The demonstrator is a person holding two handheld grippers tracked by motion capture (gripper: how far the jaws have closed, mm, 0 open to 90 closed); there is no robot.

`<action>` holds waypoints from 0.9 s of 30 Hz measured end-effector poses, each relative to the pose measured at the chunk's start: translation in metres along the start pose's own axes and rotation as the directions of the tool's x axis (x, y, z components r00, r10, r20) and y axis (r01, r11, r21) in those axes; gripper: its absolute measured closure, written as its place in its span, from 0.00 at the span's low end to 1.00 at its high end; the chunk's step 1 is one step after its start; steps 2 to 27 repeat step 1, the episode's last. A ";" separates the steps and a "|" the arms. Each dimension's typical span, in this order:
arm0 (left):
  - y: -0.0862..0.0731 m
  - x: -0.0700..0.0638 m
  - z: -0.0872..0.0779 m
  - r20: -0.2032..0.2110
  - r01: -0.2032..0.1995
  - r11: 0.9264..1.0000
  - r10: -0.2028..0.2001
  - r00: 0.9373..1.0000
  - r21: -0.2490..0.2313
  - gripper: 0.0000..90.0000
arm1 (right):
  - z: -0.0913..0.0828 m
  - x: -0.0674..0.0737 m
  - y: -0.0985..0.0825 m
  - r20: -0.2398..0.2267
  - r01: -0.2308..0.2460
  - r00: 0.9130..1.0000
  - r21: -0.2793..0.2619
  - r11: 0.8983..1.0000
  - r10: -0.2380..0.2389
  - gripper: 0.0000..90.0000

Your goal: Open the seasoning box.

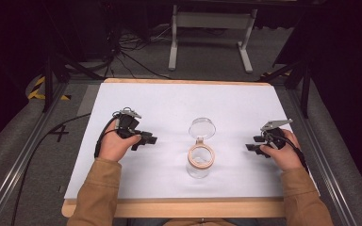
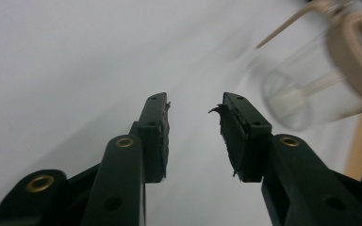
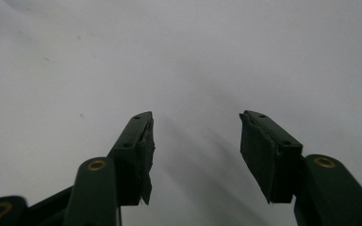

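Hands rest apart flanking jar [image 1: 201, 155], left gripper [image 1: 147, 139] and right gripper [image 1: 250, 147] jaws seemingly parted, empty.

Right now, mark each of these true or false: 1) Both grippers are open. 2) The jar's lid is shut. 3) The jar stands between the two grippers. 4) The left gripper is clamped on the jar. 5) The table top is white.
1) True: the left gripper and the right gripper both have their jaws apart, with nothing between them.
2) False: the lid is swung open behind the jar, leaving its mouth uncovered.
3) True: the jar stands near the middle, one gripper on each side of it.
4) False: the left gripper is off to the jar's side, not touching it.
5) True: the table has a white top.
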State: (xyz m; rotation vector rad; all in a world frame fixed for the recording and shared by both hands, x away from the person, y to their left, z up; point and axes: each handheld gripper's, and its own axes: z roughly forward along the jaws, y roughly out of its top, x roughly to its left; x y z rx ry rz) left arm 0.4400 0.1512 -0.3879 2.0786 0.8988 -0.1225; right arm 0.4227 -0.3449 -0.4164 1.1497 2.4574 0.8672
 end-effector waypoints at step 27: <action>0.002 -0.002 -0.001 -0.004 -0.006 1.000 0.006 1.000 -0.008 0.68 | -0.001 0.002 0.001 -0.003 -0.004 1.000 -0.016 1.000 0.004 0.48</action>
